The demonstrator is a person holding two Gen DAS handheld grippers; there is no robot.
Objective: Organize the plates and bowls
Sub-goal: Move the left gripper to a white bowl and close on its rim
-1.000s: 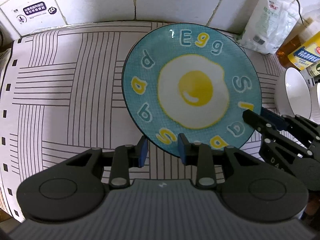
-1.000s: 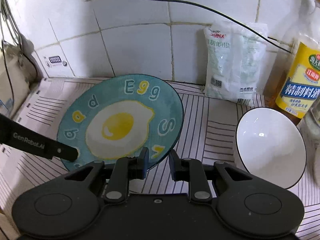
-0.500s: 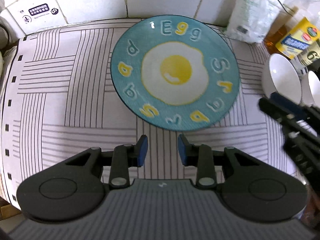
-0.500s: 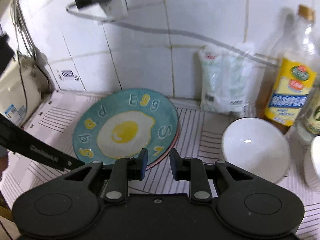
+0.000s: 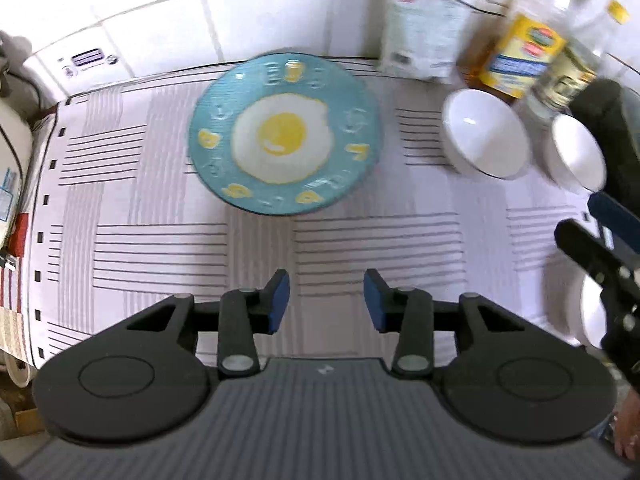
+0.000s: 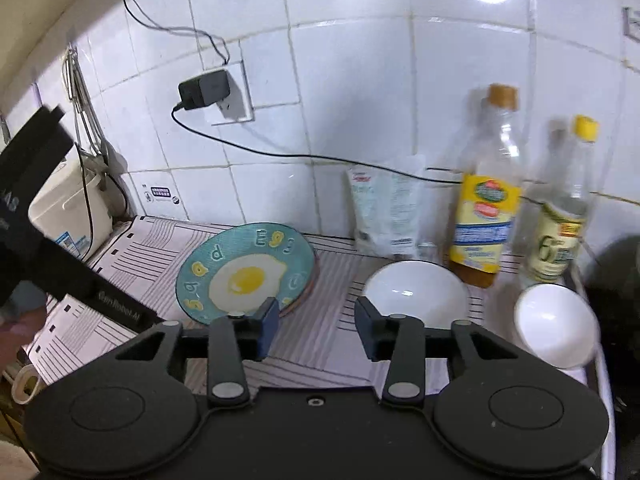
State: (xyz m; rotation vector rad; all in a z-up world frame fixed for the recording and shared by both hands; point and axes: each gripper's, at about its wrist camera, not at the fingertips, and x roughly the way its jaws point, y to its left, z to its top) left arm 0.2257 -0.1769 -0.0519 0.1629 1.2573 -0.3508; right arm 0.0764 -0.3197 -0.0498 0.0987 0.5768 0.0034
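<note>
A blue plate with a fried-egg picture (image 5: 285, 135) lies flat on the striped mat (image 5: 160, 240); it also shows in the right wrist view (image 6: 244, 272), with a pinkish rim of another plate under its right edge. A white bowl (image 5: 484, 136) (image 6: 416, 292) stands right of it, and a smaller white bowl (image 5: 576, 152) (image 6: 554, 324) further right. My left gripper (image 5: 325, 300) is open and empty, above the mat in front of the plate. My right gripper (image 6: 315, 326) is open and empty, raised between plate and bowl.
Bottles (image 6: 486, 208) (image 6: 560, 220) and a white bag (image 6: 388, 212) stand against the tiled wall behind the bowls. A charger and cable (image 6: 204, 90) hang from a wall socket. A white appliance (image 6: 72, 212) sits at the far left. Another white dish (image 5: 592, 316) shows at the right edge.
Both grippers have drawn back and risen away from the egg plate, which lies flat on the mat. Both sets of jaws have opened wider.
</note>
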